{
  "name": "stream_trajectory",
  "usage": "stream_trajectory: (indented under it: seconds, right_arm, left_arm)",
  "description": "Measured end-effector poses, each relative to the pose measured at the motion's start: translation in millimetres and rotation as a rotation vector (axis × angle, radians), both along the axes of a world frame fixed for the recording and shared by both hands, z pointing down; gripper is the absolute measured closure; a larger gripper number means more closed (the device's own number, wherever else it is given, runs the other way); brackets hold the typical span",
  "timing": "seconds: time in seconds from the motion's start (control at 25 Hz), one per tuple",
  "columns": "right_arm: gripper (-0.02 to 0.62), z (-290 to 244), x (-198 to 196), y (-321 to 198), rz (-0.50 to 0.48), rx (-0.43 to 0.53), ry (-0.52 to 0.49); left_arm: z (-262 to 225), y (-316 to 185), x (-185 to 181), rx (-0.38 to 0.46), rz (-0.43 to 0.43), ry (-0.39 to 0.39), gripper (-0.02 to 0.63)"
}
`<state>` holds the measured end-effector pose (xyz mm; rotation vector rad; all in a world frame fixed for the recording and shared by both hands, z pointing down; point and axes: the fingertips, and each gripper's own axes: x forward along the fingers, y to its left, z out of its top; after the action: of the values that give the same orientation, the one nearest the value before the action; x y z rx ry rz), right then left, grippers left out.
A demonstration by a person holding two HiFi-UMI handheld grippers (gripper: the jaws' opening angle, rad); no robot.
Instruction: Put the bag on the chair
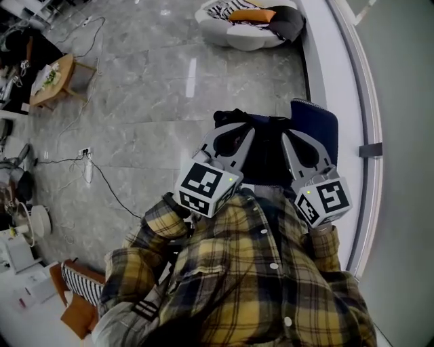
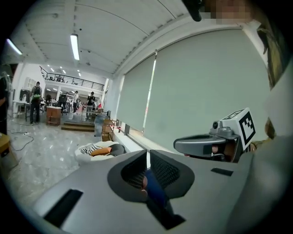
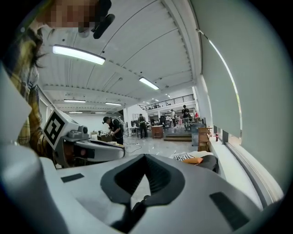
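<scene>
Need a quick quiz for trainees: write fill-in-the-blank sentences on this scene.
The left gripper is shut on the bag by a ___ strap.
The right gripper is shut on a ___ strap.
Far off, an ___ cushion lies on a white seat.
Missing words: blue; black; orange.

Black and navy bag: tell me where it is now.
In the head view the black and navy fabric bag sits right of centre, held up between the left gripper and the right gripper, over the grey marble floor.
</scene>
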<state>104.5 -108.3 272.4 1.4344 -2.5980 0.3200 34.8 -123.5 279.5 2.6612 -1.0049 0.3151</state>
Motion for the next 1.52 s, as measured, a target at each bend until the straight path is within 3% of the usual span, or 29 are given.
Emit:
stream_trajectory:
  seconds: [0.44,1.52]
  right_arm:
    - [0.578,10.9,9.0,-0.4,0.053,-0.007,-0.026]
    - [0.578,25.3,4.8,15.7,0.046,-0.039,-0.027]
  left_arm:
    - [7.8,1.0,-0.7,0.021,0.07,-0.02,0.586]
    - [14.1,10.9,3.4,0.032,0.079,-0.025,0.586]
